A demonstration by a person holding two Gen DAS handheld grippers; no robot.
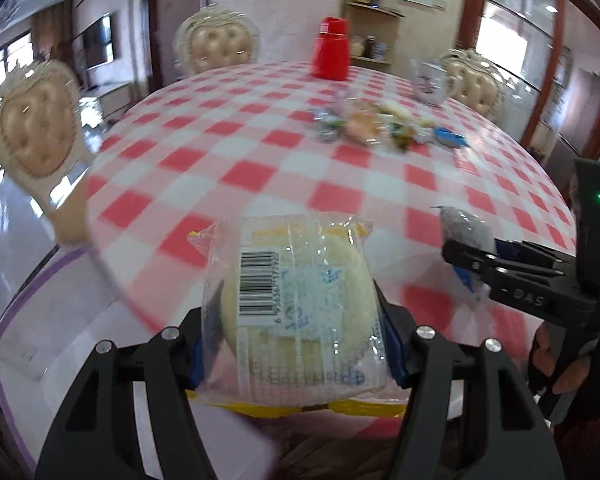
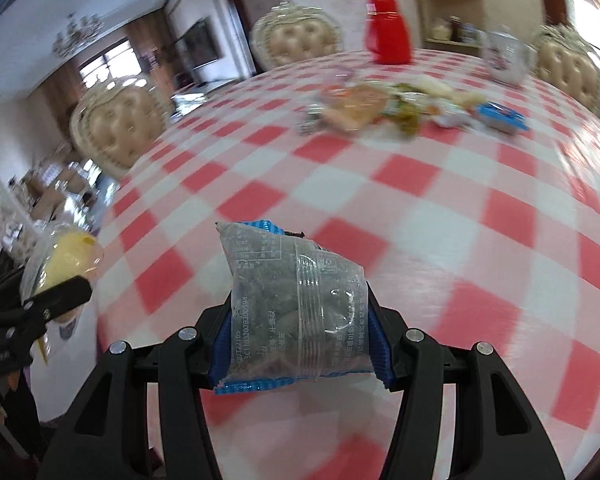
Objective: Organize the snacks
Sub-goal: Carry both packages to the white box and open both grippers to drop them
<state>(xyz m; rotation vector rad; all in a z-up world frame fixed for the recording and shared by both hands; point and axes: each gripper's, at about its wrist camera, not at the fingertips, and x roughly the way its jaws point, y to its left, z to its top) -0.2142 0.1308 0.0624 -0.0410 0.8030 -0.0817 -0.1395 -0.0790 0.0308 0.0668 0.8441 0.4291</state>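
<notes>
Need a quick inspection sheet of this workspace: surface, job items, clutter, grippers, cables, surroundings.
Surface: round table under a red-and-white checked cloth.
Job's things: loose snack pile on the far side; yellow cake packet; grey-blue snack packet.
Clutter: red jug, white mug.
Grippers: left gripper shut on the yellow cake packet; right gripper shut on the grey-blue snack packet.
Cables: nothing seen.
Surroundings: padded chairs, wall shelf.

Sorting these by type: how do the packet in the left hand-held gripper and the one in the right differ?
The pale round cake packet in the left hand-held gripper has yellow sealed edges; the dark grey snack packet in the right hand-held gripper has blue ones. The cake packet shows a barcode facing the camera; the grey one shows small printed text. Both are clear wrappers clamped between blue pads above the checked tablecloth.
</notes>
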